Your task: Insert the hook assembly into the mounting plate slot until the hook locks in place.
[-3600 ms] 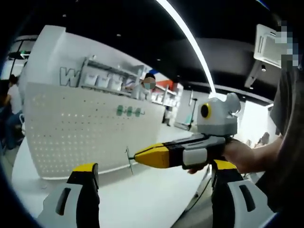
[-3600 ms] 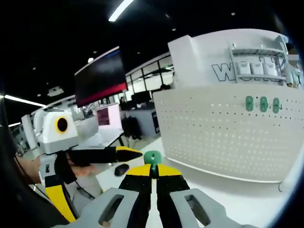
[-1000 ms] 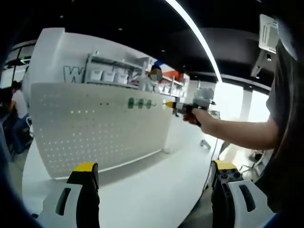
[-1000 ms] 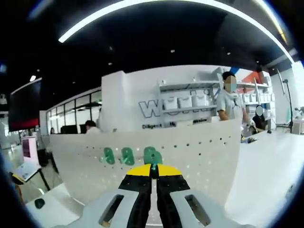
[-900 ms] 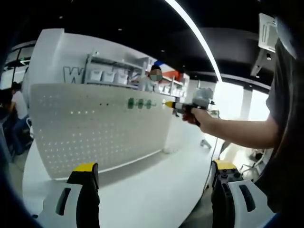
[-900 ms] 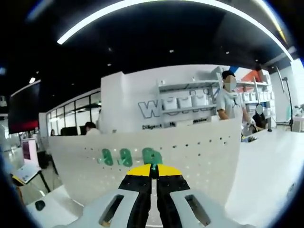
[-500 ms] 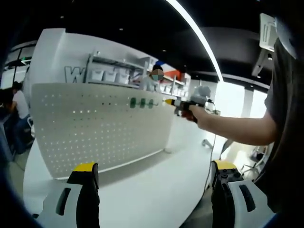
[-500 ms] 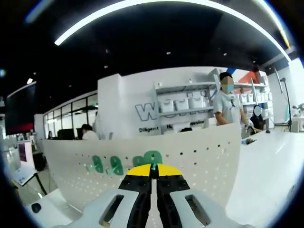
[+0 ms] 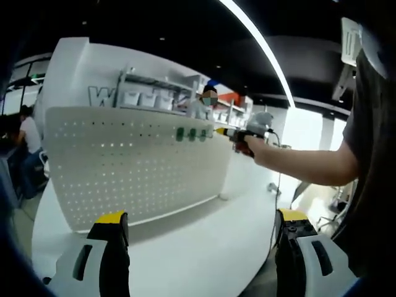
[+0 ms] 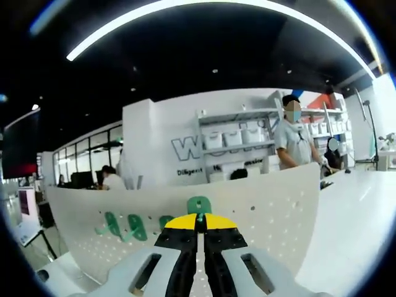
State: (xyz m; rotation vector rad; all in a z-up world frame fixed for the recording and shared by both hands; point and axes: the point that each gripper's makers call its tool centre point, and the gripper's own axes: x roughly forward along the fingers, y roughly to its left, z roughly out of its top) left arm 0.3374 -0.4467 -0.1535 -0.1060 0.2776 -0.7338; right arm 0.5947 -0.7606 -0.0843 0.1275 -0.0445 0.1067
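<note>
A white perforated mounting plate (image 9: 136, 167) stands upright on the white table (image 9: 204, 247). Three green hooks (image 9: 192, 133) hang in a row near its top right. My right gripper (image 9: 218, 131), held by a person's outstretched arm, sits just right of that row, close to the plate. In the right gripper view, my right gripper (image 10: 198, 217) is shut on a green hook (image 10: 199, 205) in front of the plate (image 10: 272, 210), with the mounted hooks (image 10: 135, 226) to its left. My left gripper (image 9: 201, 218) is open and holds nothing, low over the table.
Behind the plate rises a white wall with shelves of white bins (image 9: 148, 99) and lettering. A person (image 10: 291, 139) stands behind the plate, and another sits at the far left (image 9: 28, 133). A person's arm (image 9: 303, 167) crosses the right side.
The right gripper has carried the green hook from near the left gripper up to the plate's upper right, and in the last second drifted right past the mounted hooks. The left gripper stays open.
</note>
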